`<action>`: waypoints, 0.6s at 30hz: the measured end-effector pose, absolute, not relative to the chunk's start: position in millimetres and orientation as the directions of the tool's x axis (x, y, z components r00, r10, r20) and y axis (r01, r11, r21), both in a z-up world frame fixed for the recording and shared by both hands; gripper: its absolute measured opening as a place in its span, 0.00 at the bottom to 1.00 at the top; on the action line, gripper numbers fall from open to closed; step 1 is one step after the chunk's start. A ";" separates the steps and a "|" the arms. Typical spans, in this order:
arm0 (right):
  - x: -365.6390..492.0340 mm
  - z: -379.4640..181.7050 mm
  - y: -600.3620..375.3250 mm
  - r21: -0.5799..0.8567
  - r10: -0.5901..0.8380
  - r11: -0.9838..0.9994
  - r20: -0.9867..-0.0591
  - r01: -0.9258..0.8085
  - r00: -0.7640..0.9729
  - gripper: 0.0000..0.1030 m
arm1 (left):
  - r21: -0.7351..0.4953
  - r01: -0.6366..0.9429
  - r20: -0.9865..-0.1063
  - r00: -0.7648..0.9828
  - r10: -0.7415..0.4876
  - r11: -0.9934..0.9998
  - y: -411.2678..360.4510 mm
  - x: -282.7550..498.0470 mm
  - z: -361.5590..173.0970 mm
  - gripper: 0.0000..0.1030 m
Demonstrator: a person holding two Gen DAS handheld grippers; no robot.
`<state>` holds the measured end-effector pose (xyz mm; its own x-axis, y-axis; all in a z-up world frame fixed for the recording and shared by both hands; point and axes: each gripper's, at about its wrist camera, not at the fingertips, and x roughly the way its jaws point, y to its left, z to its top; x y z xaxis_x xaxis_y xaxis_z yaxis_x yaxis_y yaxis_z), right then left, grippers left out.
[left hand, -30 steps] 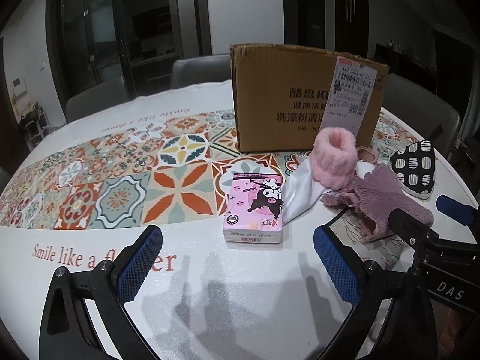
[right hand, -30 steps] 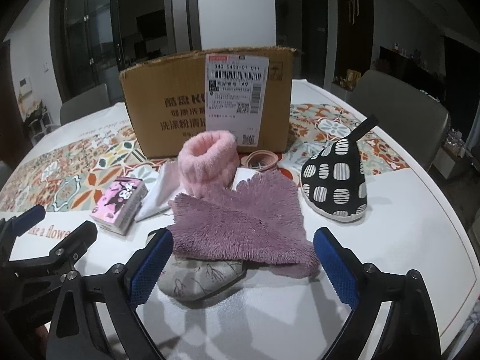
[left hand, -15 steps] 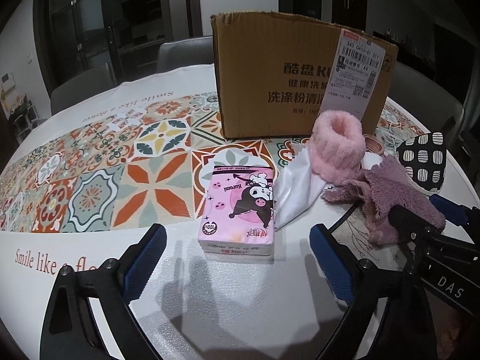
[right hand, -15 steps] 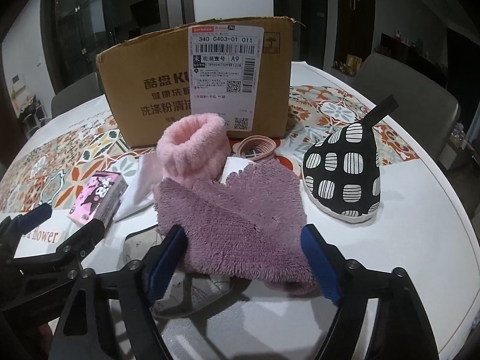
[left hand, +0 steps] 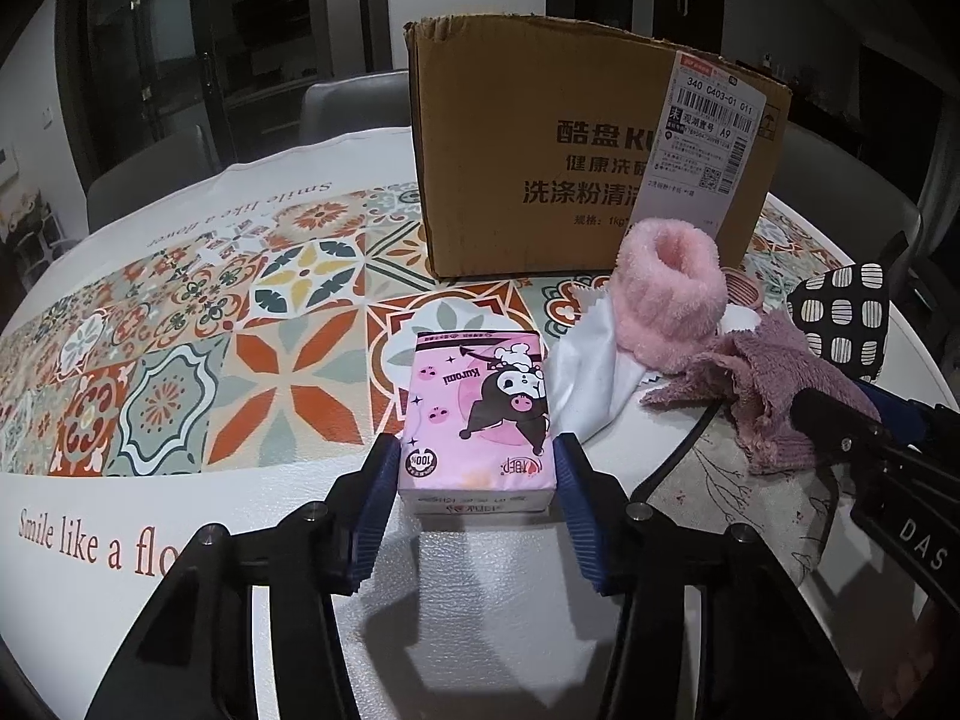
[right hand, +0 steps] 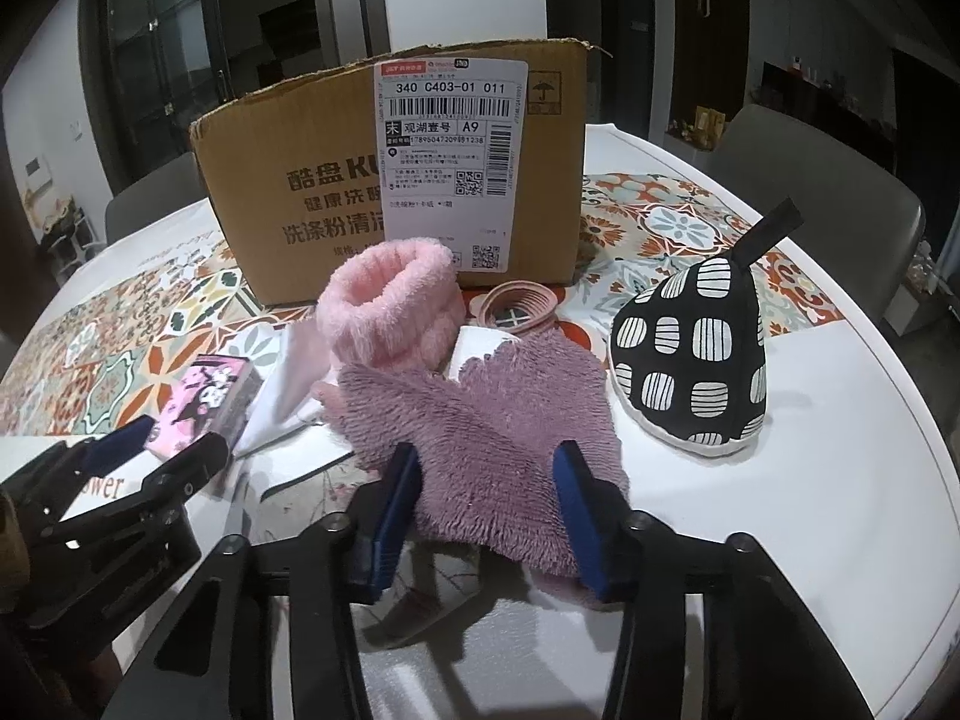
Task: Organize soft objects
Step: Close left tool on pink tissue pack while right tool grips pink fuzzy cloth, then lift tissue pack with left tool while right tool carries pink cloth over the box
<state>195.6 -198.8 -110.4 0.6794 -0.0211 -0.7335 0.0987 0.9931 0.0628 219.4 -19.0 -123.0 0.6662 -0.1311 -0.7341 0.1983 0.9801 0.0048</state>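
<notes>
Both my tools have just been closing: left tool [left hand: 474, 474] now pinching one pink tissue pack [left hand: 477, 414] on the desk [left hand: 180, 540], right tool [right hand: 486, 480] squeezing one purple fluffy cloth [right hand: 480, 414]; also one pink fuzzy cuff [right hand: 390, 306], one spotted mitt [right hand: 696, 360], one cardboard box [right hand: 288, 180].

Grey chairs [left hand: 354, 105], glass doors [right hand: 156, 60], dark cabinets [right hand: 708, 30]
</notes>
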 end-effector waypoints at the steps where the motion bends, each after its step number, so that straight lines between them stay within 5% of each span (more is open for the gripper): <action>1: 195.2 -109.3 -198.3 0.062 -0.021 0.993 -0.732 0.098 0.681 0.39 | -0.001 0.200 -0.733 0.666 -0.136 0.980 -18.8 218.9 -122.5 0.50; 8: 188.3 -98.7 -196.8 0.062 -0.015 0.994 -0.719 0.086 0.695 0.19 | -0.019 0.193 -0.716 0.682 -0.148 0.981 -17.6 206.9 -108.8 0.50; 18: 172.1 -70.7 -202.3 0.082 -0.014 0.992 -0.680 0.094 0.733 0.18 | -0.036 0.208 -0.663 0.727 -0.179 0.977 -17.8 181.5 -69.9 0.50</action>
<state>172.1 -202.3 -70.7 0.7328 -0.0136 -0.6804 0.0942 0.9922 0.0817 181.5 -17.8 -69.9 0.7269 -0.1794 -0.6629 0.2084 0.9774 -0.0359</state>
